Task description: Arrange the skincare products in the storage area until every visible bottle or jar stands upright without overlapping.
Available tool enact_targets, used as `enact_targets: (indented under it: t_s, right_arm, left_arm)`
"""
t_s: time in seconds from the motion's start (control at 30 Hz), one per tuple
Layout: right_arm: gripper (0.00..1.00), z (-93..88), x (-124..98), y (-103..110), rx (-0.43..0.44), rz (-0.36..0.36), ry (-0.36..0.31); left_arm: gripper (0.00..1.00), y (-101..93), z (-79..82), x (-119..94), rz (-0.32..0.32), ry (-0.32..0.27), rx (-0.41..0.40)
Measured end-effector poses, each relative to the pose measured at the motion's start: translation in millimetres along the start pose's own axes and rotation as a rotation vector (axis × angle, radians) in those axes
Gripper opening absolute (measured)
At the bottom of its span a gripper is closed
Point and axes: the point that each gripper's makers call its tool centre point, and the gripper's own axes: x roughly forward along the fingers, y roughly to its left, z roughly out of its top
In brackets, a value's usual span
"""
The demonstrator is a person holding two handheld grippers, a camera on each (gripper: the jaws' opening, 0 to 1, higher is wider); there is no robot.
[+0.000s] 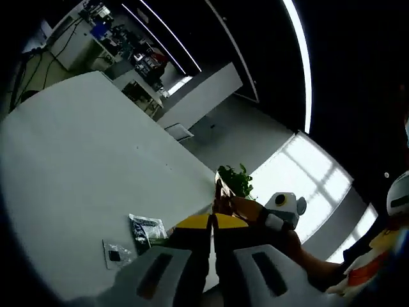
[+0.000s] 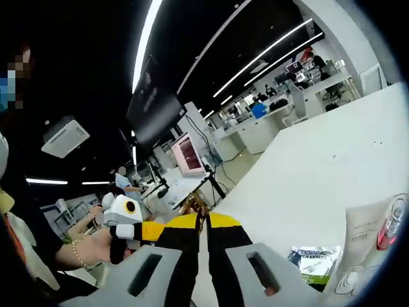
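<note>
A: How far along is the arranging?

B: Barely begun, I judge. Both grippers, left gripper [image 1: 214,220] and right gripper [image 2: 203,220], have jaws pressed together, holding nothing.

A: And the products?

B: Sachets [image 1: 147,231] lie flat on the white table [image 1: 83,147] at seven o'clock; a pouch [image 2: 367,246] and packet [image 2: 313,259] at four o'clock.

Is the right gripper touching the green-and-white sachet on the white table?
Apart. In the right gripper view the right gripper, jaws shut and empty, sits away from the green-and-white sachet.
</note>
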Motion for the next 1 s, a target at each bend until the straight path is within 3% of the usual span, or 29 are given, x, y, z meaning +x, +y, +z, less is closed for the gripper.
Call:
enact_targets:
  t_s: [0.07, 0.2, 0.37, 0.47, 0.53, 0.63, 0.77, 1.0]
  right_arm:
    - [0.02, -2.2, 3, -1, -0.022, -0.015, 0.017]
    - [0.01, -15.3, 14, -18, -0.166, -0.11, 0.107]
    - [0.01, -13.3, 29, -30, -0.322, -0.177, 0.104]
    - [0.01, -19.9, 35, -49, -0.386, -0.24, 0.149]
    - [0.01, -27.1, 45, -56, -0.381, -0.27, 0.163]
    - [0.01, -33.6, 53, -68, -0.446, -0.293, 0.177]
    - [0.01, -55.8, 66, -87, -0.461, -0.319, 0.224]
    - [0.01, -93.7, 70, -115, -0.49, -0.369, 0.317]
  left_arm:
    - [0.0, 4.3, -1.8, 0, 0.012, -0.004, -0.005]
    - [0.0, 16.0, -4.9, 2, 0.053, 0.006, -0.017]
    - [0.0, 26.0, -5.4, 10, 0.103, -0.001, -0.016]
    - [0.0, 42.3, -7.9, 17, 0.142, -0.003, -0.044]
    - [0.0, 55.6, -11.3, 23, 0.184, 0.003, -0.06]
    - [0.0, 71.3, -18.5, 29, 0.221, 0.026, -0.079]
    - [0.0, 89.8, -27.1, 33, 0.263, 0.054, -0.079]
    - [0.0, 119.6, -42.2, 39, 0.305, 0.118, -0.068]
